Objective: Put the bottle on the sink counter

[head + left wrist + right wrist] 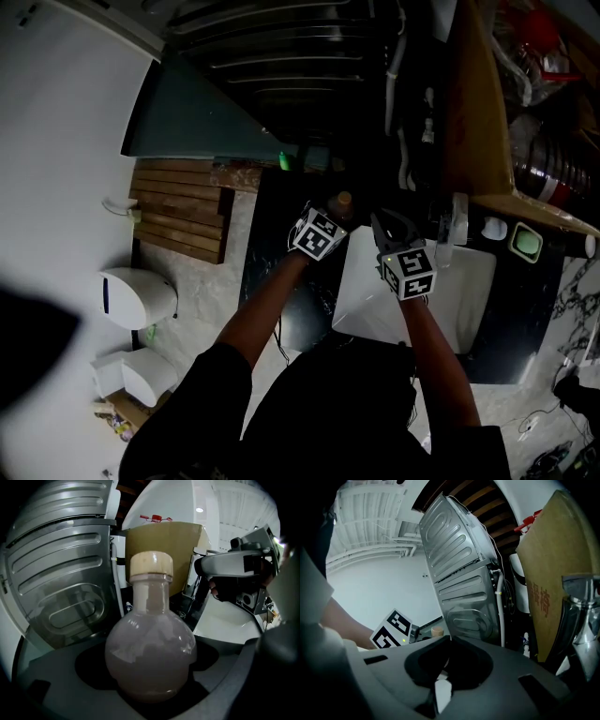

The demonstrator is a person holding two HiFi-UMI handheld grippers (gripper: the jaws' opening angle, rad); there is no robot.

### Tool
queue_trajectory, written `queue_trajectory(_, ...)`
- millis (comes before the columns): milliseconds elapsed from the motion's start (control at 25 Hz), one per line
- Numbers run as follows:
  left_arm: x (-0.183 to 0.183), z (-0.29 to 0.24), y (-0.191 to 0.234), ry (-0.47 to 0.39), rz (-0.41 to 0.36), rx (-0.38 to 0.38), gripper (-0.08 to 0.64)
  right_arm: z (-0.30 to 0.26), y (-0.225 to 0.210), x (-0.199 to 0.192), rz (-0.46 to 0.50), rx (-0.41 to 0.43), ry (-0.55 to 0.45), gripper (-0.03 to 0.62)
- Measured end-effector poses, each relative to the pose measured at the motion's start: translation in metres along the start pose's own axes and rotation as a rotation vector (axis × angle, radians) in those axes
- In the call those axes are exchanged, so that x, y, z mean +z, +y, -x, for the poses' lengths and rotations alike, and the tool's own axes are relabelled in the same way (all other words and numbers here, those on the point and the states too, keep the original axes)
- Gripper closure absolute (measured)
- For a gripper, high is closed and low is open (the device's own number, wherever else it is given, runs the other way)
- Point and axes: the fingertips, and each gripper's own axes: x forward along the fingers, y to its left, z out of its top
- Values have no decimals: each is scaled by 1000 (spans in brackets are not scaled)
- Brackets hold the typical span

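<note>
Two grippers working over dark counter (pixel 267 267).
- Left gripper (pixel 335 216) clamping round belly of bottle (pixel 150 656), jaws pressing either side of bulb.
- Cork stopper (pixel 151 565) pointing up; upright hold probably guarding cloudy contents against tipping.
- Bottle sitting just left of white sink (pixel 469 295), above black counter edge. Whether base is touching the surface, cannot tell.
- Right gripper (pixel 449 641) hovering over sink just beside left one, jaws pressed together, carrying nothing; probably idling clear of bottle, ready for steadying.
- Behind: ribbed metal panel (pixel 56 569) and cardboard sheet (pixel 164 541) standing upright.
</note>
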Motion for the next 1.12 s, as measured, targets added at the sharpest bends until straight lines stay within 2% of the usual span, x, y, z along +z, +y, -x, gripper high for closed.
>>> queue_trajectory(240, 0, 0, 0, 0, 3, -12, 152, -12, 13, 0, -34, 78, -18, 552)
queue_trajectory(560, 1, 1, -1, -12, -6, -8, 152, -28, 30, 10, 49, 177, -45, 551)
queue_trajectory(720, -1, 1, -1, -4, 0, -10, 152, -33, 31, 1, 91, 177, -19, 551)
queue_trajectory(960, 2, 2, 0, -15, -8, -7, 152, -36, 15, -33, 62, 140, 62, 551)
queue_trajectory(1120, -1, 0, 0, -13, -1, -3, 152, -36, 16, -34, 58, 176, 34, 551)
